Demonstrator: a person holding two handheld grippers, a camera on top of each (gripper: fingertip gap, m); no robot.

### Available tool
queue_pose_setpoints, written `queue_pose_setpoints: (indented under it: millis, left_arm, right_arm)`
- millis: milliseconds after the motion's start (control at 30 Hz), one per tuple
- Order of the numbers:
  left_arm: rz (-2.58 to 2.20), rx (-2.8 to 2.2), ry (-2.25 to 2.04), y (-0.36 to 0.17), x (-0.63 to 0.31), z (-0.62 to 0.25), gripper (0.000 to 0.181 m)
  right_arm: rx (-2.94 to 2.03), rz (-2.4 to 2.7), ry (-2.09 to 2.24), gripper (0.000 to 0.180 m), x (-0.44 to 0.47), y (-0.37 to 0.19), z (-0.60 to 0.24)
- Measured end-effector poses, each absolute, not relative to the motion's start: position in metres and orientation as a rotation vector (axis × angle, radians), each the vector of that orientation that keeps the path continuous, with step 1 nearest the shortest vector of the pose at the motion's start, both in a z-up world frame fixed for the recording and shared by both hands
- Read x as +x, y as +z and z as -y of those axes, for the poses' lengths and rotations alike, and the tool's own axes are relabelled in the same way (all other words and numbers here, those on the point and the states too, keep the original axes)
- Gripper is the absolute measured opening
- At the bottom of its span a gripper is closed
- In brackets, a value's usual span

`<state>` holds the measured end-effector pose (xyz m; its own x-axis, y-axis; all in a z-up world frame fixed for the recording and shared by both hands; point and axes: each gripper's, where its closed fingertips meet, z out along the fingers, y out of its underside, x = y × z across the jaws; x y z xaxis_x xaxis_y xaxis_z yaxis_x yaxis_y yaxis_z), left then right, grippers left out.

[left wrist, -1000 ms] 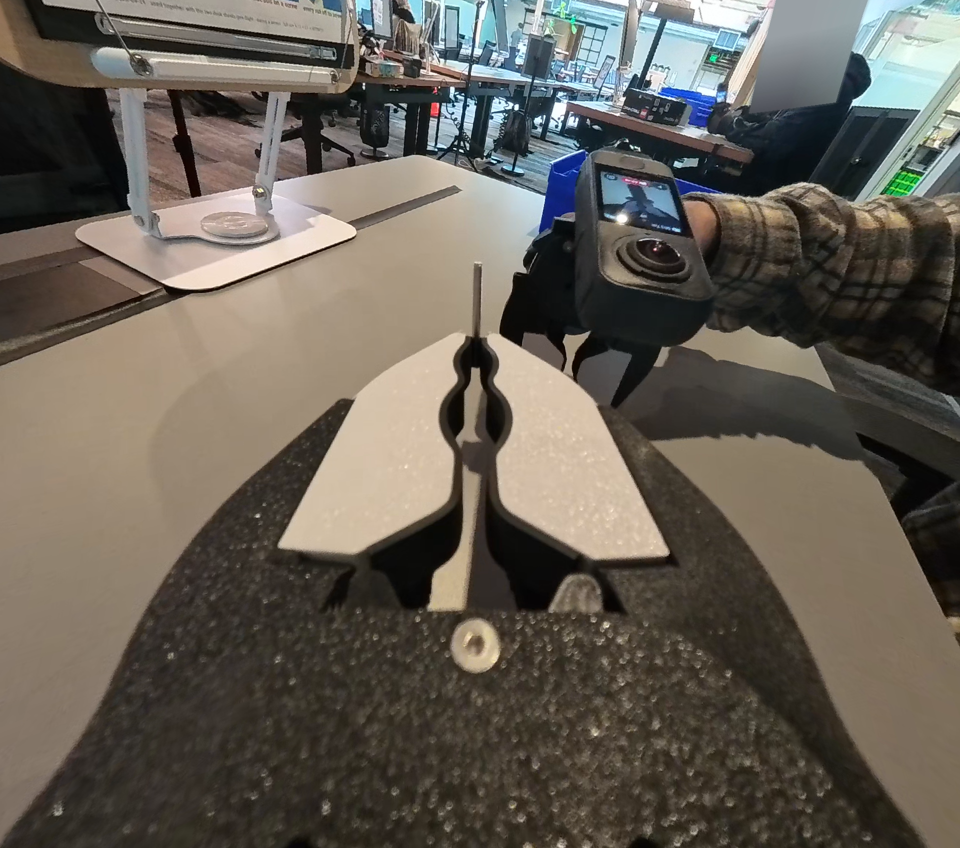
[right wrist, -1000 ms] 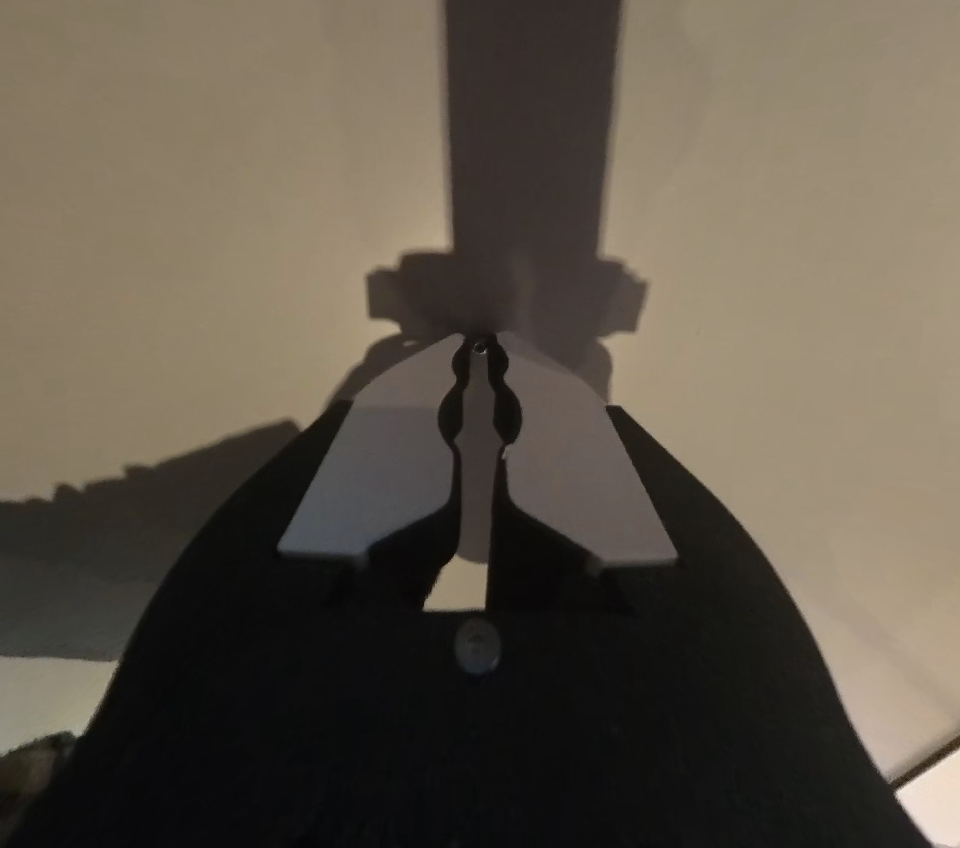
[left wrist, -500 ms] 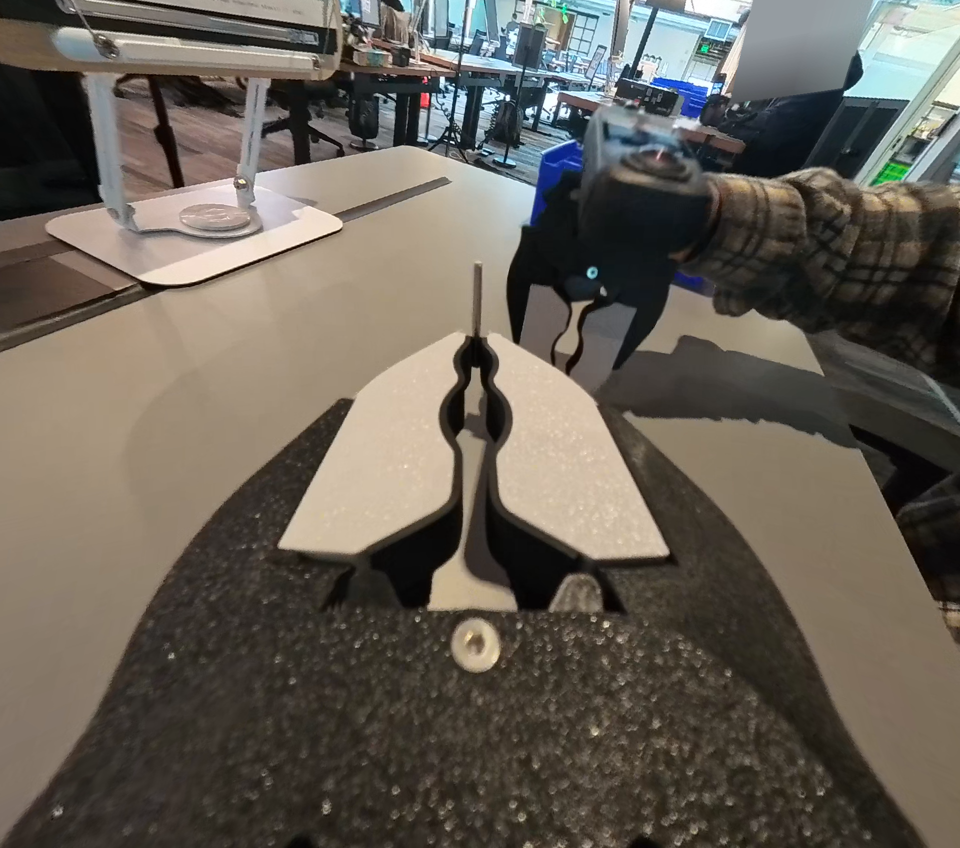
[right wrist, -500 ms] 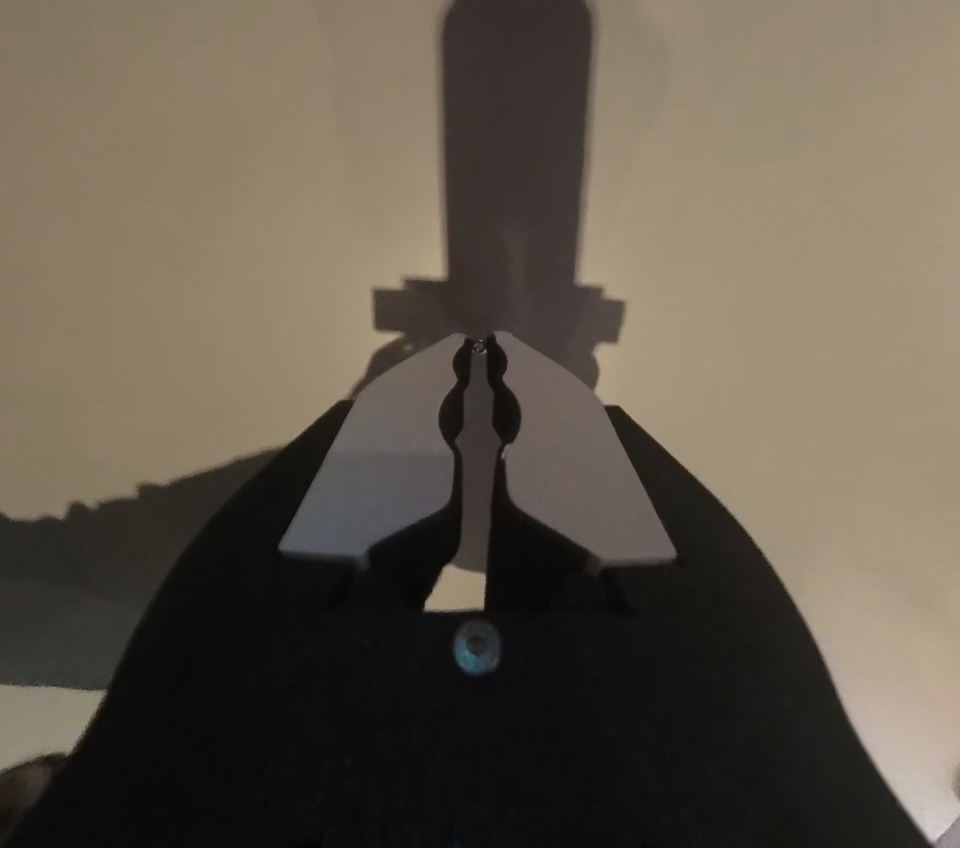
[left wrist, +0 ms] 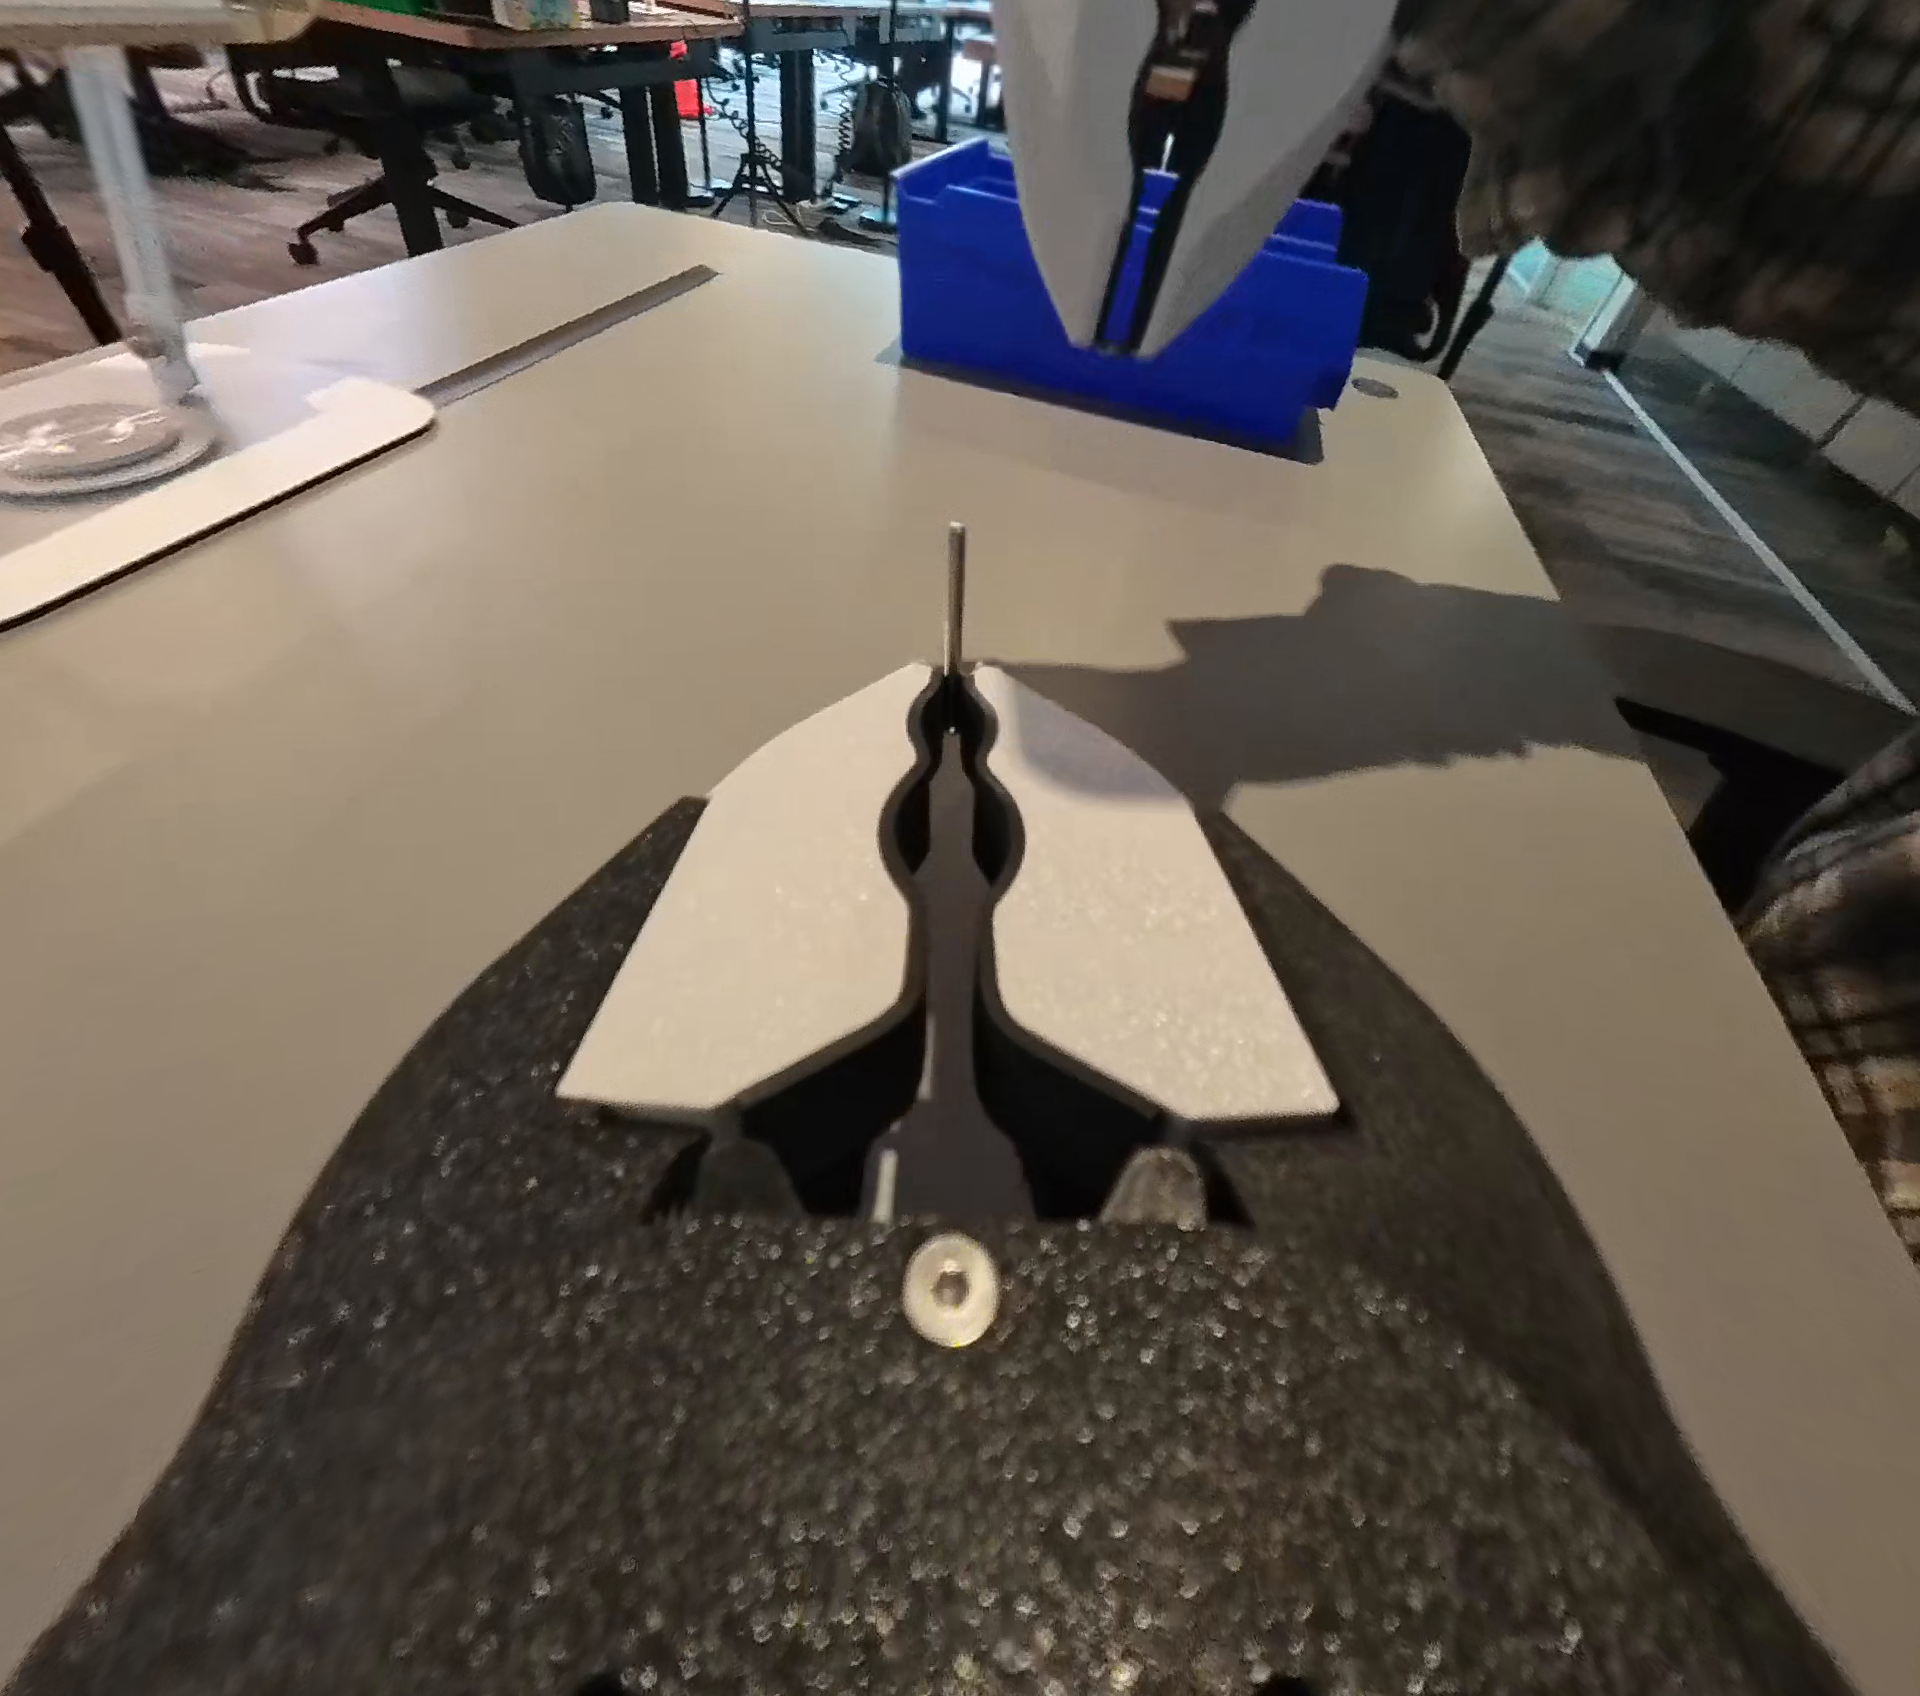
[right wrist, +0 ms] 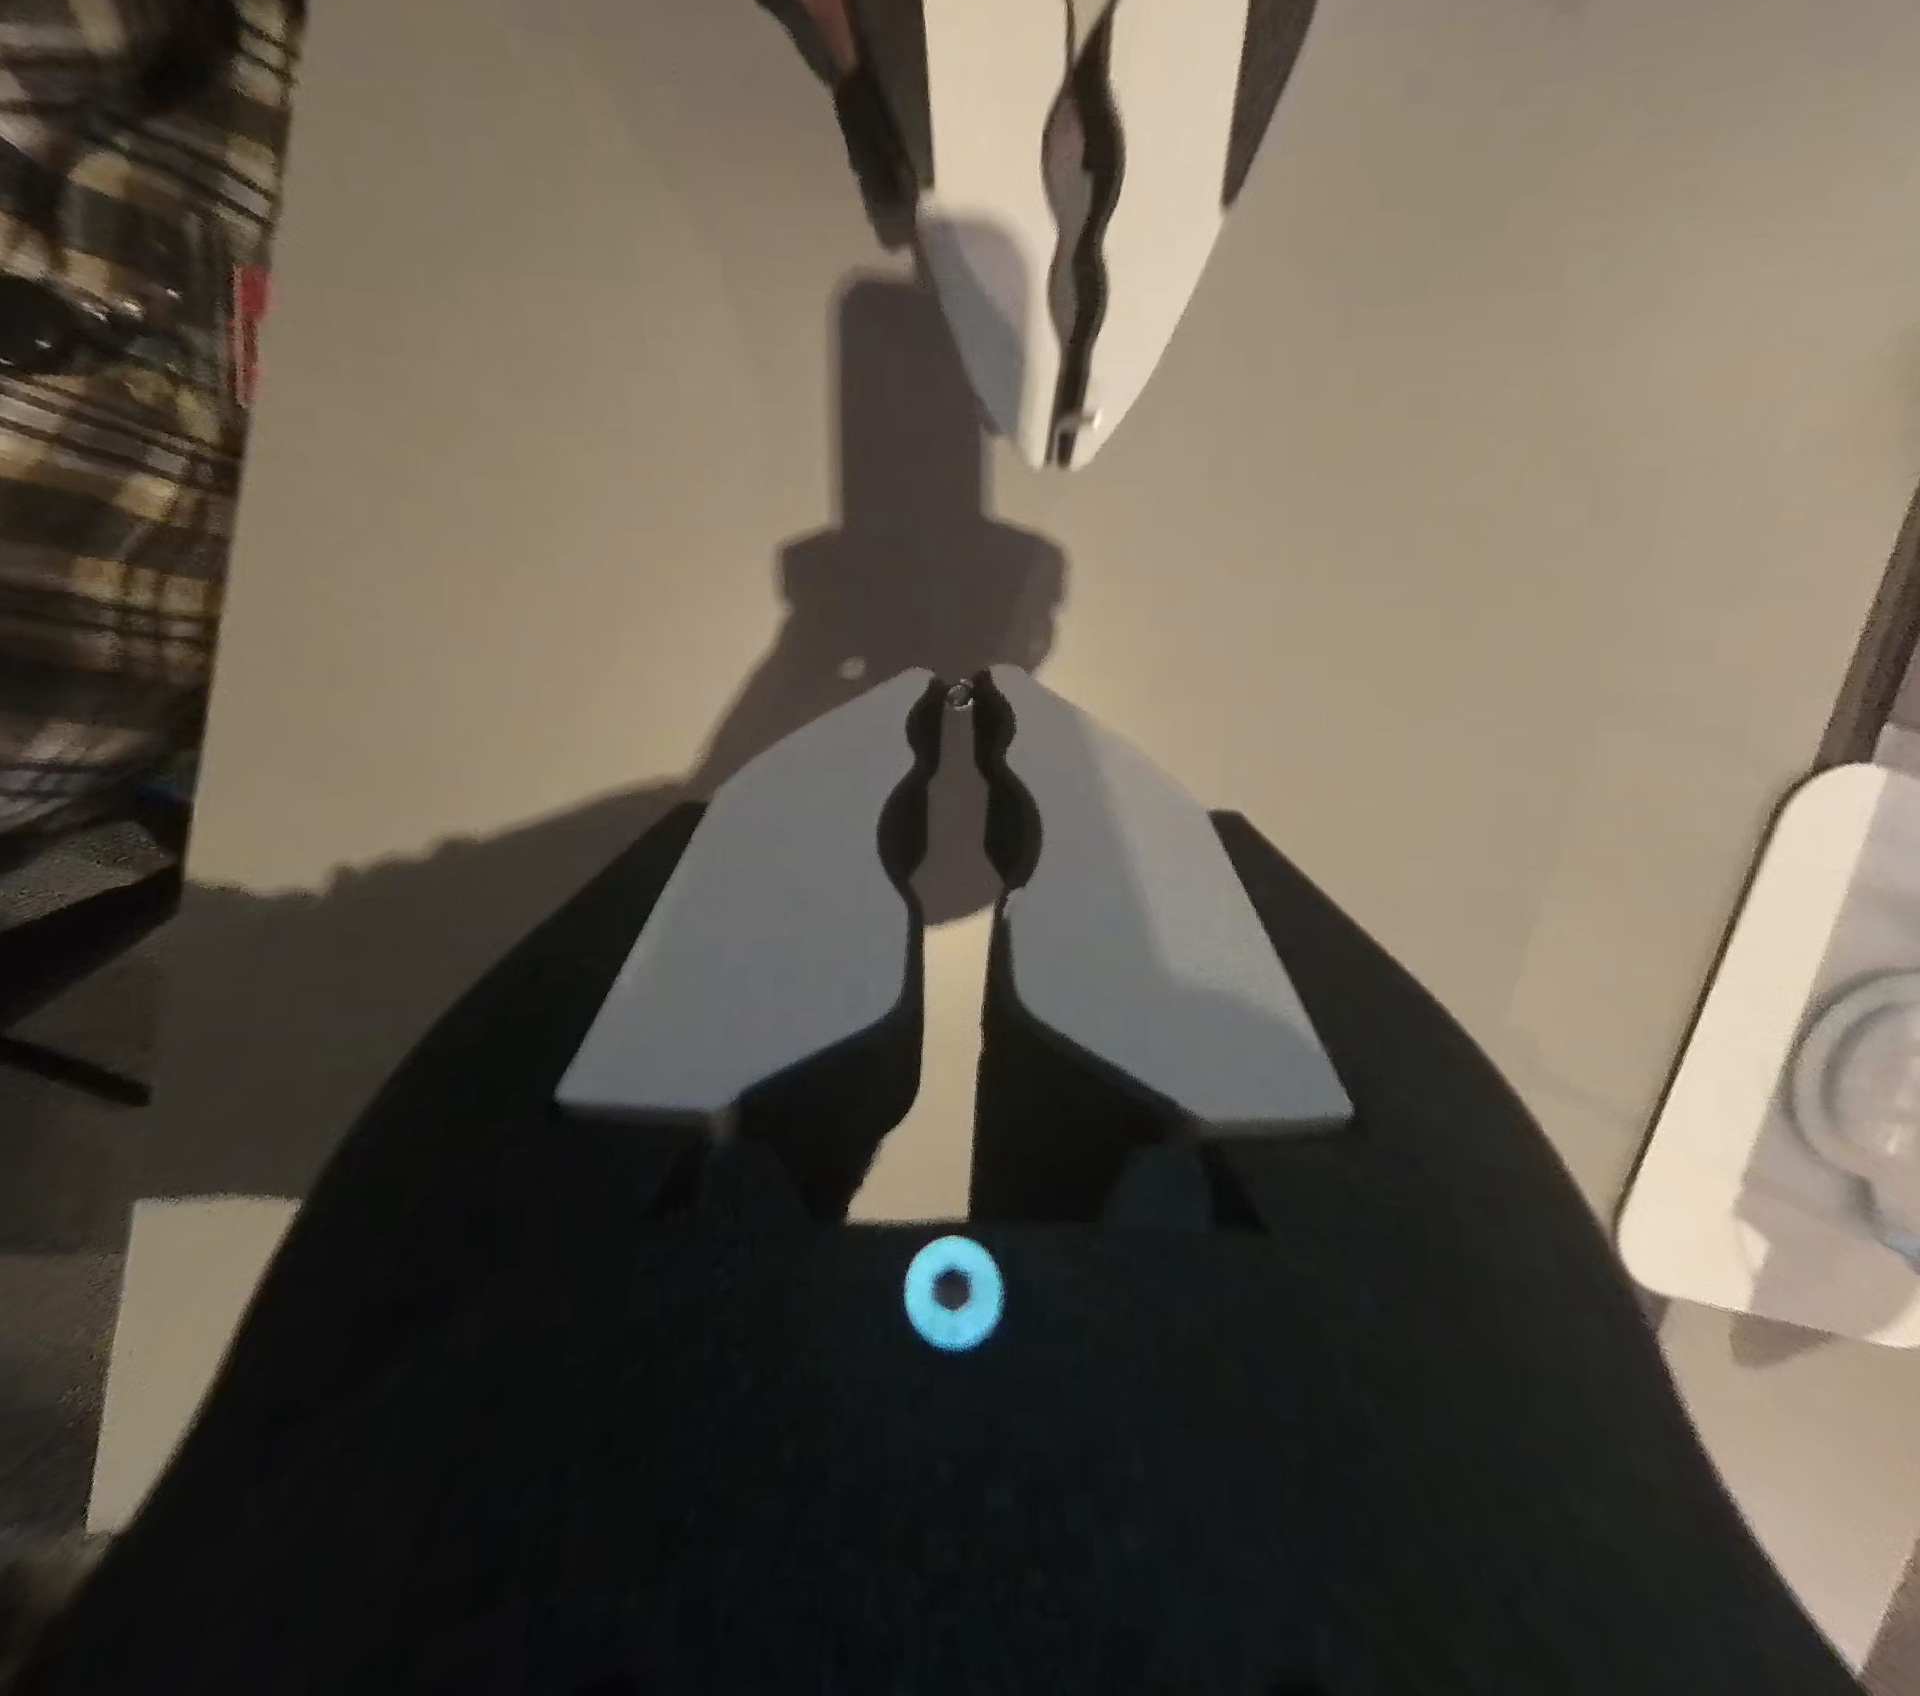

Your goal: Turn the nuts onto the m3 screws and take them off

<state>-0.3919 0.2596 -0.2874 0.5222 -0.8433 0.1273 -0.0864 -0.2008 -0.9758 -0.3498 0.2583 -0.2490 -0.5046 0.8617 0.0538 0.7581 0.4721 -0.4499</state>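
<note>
The left gripper (left wrist: 951, 675) is closed on an M3 screw (left wrist: 954, 597) that stands upright over the middle of the grey bench (left wrist: 520, 607). The right gripper (right wrist: 958, 682) hangs above it, tips pinching a small nut (right wrist: 958, 694). A blue bin (left wrist: 1049, 337) sits at the far edge, a white stand base (left wrist: 239, 451) near the left edge, neither obstructing.
</note>
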Motion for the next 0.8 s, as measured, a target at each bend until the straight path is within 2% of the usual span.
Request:
queue_pose_setpoints:
  millis: [33,200,800]
  left_arm:
    - [-0.822,-1.638,-0.836,-0.288,-0.388,-0.257,0.001]
    - [-0.9,-1.639,-0.799,-0.294,-0.372,-0.249,0.002]
    - [-0.913,-1.646,-0.809,-0.292,-0.371,-0.246,0.002]
  right_arm:
    - [-1.362,2.451,0.564,0.005,-0.352,-0.243,-0.254]
    - [-1.291,2.483,0.582,0.005,-0.363,-0.233,-0.241]
    - [-1.266,2.598,0.455,0.005,-0.378,-0.259,-0.245]
